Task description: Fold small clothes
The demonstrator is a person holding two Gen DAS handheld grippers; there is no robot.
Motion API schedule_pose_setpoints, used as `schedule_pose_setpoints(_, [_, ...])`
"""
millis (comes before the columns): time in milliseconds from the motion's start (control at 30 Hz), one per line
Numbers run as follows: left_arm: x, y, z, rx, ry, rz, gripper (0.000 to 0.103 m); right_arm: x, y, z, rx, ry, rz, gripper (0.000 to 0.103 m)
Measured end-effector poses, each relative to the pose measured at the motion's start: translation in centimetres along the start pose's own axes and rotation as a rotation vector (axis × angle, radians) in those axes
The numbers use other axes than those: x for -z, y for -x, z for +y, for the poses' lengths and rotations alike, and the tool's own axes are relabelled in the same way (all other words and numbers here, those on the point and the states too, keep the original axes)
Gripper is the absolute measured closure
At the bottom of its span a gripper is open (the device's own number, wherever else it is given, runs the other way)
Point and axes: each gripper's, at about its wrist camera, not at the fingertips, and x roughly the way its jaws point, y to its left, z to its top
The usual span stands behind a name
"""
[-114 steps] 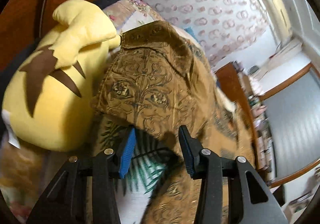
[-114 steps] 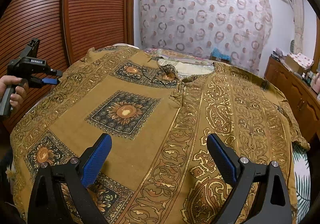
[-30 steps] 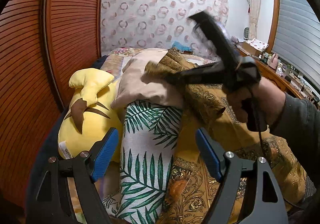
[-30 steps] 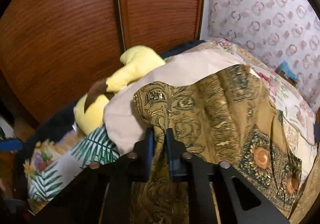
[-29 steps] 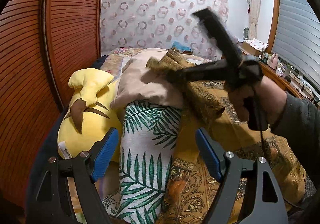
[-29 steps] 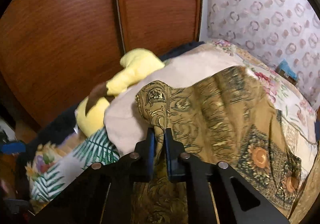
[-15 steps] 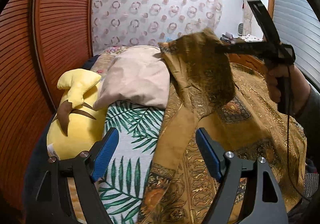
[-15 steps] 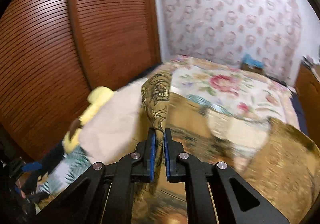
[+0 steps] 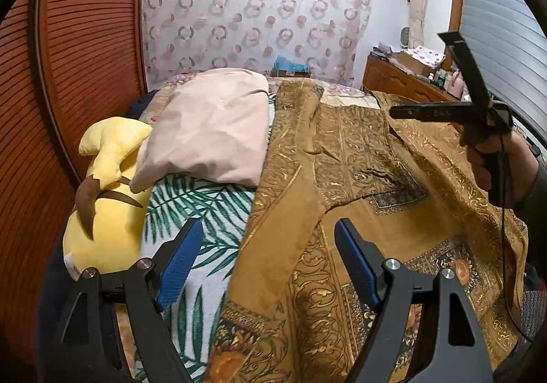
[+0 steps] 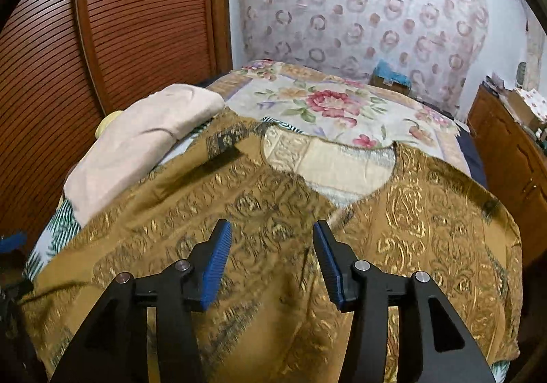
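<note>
Garment [image 10: 410, 212] of gold-patterned brown fabric lies spread across the bed [image 10: 324, 102], one sleeve folded inward.

Right claw [image 10: 271, 260] has just been opening; its jaws stand apart above the fabric, gripping nothing. Left claw [image 9: 265, 260] is wide open and empty over the garment's left edge and the palm-leaf sheet [image 9: 205, 205]. Beside that edge lie a pale pillow [image 9: 212, 130] and a yellow plush toy [image 9: 102, 212]. A louvered wooden door [image 10: 136, 24] stands behind.

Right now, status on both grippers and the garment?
Left gripper open, empty. Right gripper jaws just opened, nothing between them. Brown gold-patterned garment lies on bed, left side folded in. Pink pillow and yellow plush toy beside it.
</note>
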Motion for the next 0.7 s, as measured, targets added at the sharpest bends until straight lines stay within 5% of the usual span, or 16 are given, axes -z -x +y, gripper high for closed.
schedule_pose_setpoints(700, [-3.5,-7.7,-9.2,0.086,-0.185,0.132,0.023,5.2,5.5,-8.6,0.093,-0.025,0.094,0.05])
